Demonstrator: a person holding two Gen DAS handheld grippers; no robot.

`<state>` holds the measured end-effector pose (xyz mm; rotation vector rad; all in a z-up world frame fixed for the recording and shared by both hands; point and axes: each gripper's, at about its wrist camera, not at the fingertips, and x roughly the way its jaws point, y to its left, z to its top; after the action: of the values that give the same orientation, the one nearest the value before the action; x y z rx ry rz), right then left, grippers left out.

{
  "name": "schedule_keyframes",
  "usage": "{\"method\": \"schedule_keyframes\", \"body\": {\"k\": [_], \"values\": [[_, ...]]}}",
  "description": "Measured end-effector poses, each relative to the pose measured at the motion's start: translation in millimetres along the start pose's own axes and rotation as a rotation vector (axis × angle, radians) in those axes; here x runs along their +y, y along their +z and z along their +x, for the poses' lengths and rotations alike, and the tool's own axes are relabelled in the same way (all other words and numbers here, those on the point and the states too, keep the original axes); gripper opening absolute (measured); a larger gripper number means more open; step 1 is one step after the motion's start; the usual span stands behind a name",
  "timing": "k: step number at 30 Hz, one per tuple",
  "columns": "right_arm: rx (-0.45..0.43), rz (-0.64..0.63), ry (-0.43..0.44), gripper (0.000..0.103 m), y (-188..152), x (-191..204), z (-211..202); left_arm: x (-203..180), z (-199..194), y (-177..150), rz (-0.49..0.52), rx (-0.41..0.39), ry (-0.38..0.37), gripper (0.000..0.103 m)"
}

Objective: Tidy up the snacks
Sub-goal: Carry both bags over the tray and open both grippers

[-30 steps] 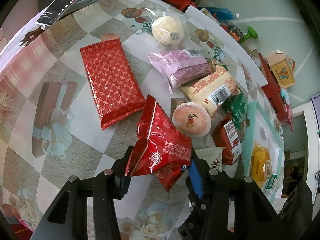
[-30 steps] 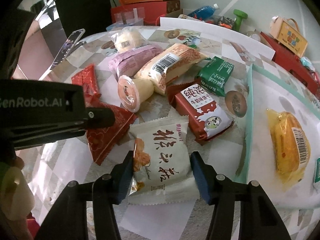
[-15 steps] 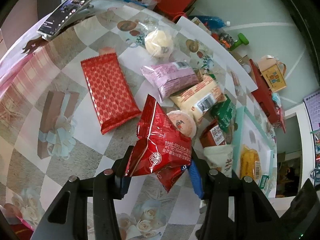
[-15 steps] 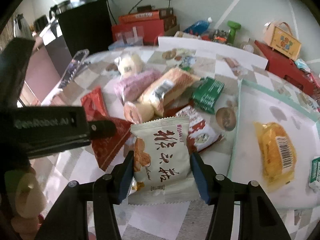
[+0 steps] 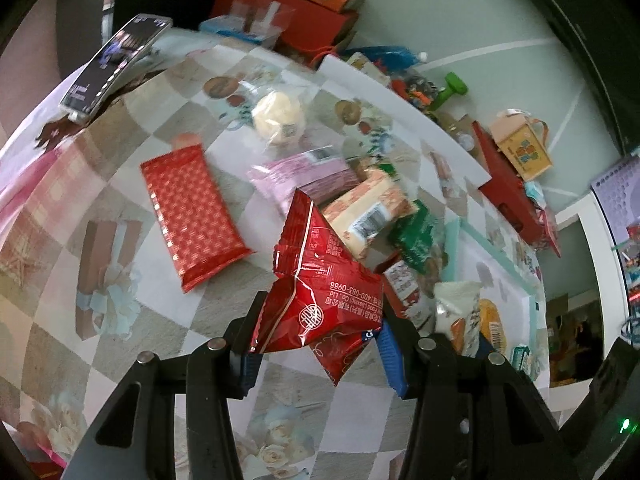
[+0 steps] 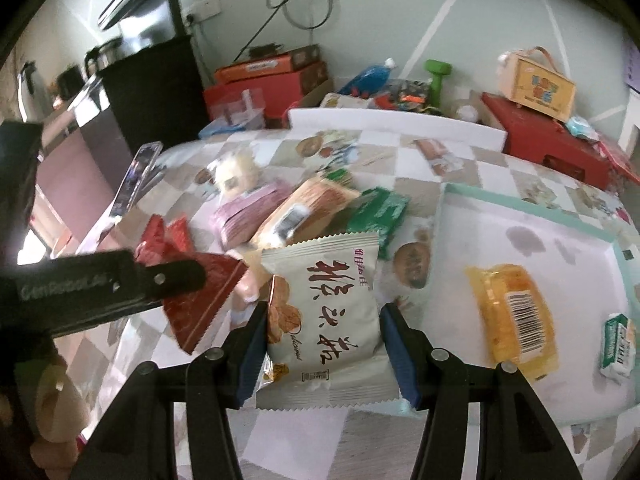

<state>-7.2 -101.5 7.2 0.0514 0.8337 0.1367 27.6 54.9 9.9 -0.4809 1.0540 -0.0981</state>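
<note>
1. The left gripper (image 5: 318,346) is clamped on a red snack packet (image 5: 320,300), its blue-padded fingers (image 5: 390,360) pressing both sides of the wrapper, which is held up off the checkered tablecloth (image 5: 80,208).
2. The right gripper (image 6: 322,354) pinches a white snack packet (image 6: 328,312) printed with dark Chinese characters; the packet stands upright between the pads, lifted above the table near the left edge of the tray.
3. In the right wrist view, the left gripper's black body reaches in from the left, the red packet's serrated edge hanging just beside the white one.
4. A white tray with a teal rim (image 6: 532,210) lies to the right on the table, holding a yellow-wrapped snack (image 6: 514,316) with a barcode and a small green-and-white pack (image 6: 618,344) near its right side.
5. Other snacks lie in a loose heap on the cloth between the grippers and the far edge: a flat red patterned packet (image 5: 194,212), a pink packet (image 5: 304,176), an orange-and-cream packet (image 5: 368,212), a green packet (image 6: 378,214) and a round pale bun in clear wrap (image 5: 278,118).
6. A phone (image 5: 116,62) rests at the table's far left corner; red boxes (image 6: 268,84) and a small yellow carry box (image 6: 540,84) stand beyond the table against the wall.
</note>
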Motion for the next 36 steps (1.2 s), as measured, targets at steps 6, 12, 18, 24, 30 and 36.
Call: {"method": "schedule_keyframes", "body": {"k": [6, 12, 18, 24, 30, 36], "values": [[-0.051, 0.083, -0.071, 0.058, 12.0, -36.6, -12.0, -28.1, -2.3, 8.8, 0.067, -0.026, -0.035, 0.051], [-0.091, 0.174, -0.142, 0.058, 22.2, -82.4, -24.9, -61.9, 8.3, 16.1, 0.135, -0.002, -0.077, 0.051], [-0.099, 0.312, -0.202, 0.058, 25.4, -138.1, -34.2, -100.3, 28.3, 22.7, 0.191, 0.031, -0.112, 0.051], [-0.111, 0.382, -0.263, 0.058, 36.1, -180.4, -33.6, -139.3, 47.5, 21.3, 0.277, 0.054, -0.152, 0.051], [-0.103, 0.445, -0.276, 0.058, 36.9, -211.8, -25.2, -174.0, 66.0, 26.8, 0.351, 0.052, -0.167, 0.052], [-0.062, 0.5, -0.302, 0.058, 24.5, -240.9, -10.0, -206.3, 96.2, 22.5, 0.407, 0.087, -0.192, 0.052]]}}
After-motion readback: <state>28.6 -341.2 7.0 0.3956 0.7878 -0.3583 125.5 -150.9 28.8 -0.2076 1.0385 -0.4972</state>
